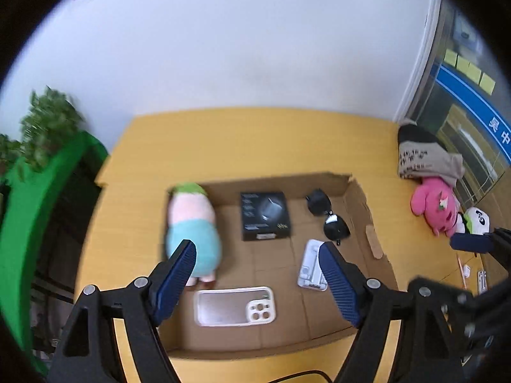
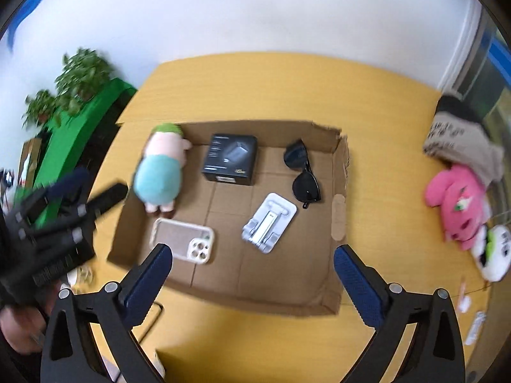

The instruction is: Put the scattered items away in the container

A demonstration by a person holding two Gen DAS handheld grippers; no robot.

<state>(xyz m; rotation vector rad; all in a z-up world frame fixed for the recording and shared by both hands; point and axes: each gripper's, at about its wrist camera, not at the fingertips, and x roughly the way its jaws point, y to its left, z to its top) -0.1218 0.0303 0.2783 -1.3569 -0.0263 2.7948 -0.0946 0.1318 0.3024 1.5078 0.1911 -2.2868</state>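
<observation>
A shallow cardboard box (image 1: 357,198) (image 2: 338,166) lies on the yellow table. Inside it are a plush doll with green hair (image 1: 193,223) (image 2: 159,169), a black carton (image 1: 265,215) (image 2: 230,158), black sunglasses (image 1: 327,215) (image 2: 303,172), a white folding stand (image 1: 309,265) (image 2: 270,220) and a clear phone case (image 1: 234,306) (image 2: 183,239). My left gripper (image 1: 257,250) hangs open high above the box, nothing between its blue pads. My right gripper (image 2: 254,255) is also open and empty above the box's near side. The left gripper (image 2: 83,191) shows blurred at the left of the right wrist view.
A pink plush (image 1: 436,204) (image 2: 460,201), a panda plush (image 1: 477,220) (image 2: 493,252) and a beige bag (image 1: 424,156) (image 2: 460,140) sit on the table's right side. Small white items (image 2: 469,316) lie near the right front edge. A green board and plants (image 2: 76,83) stand to the left.
</observation>
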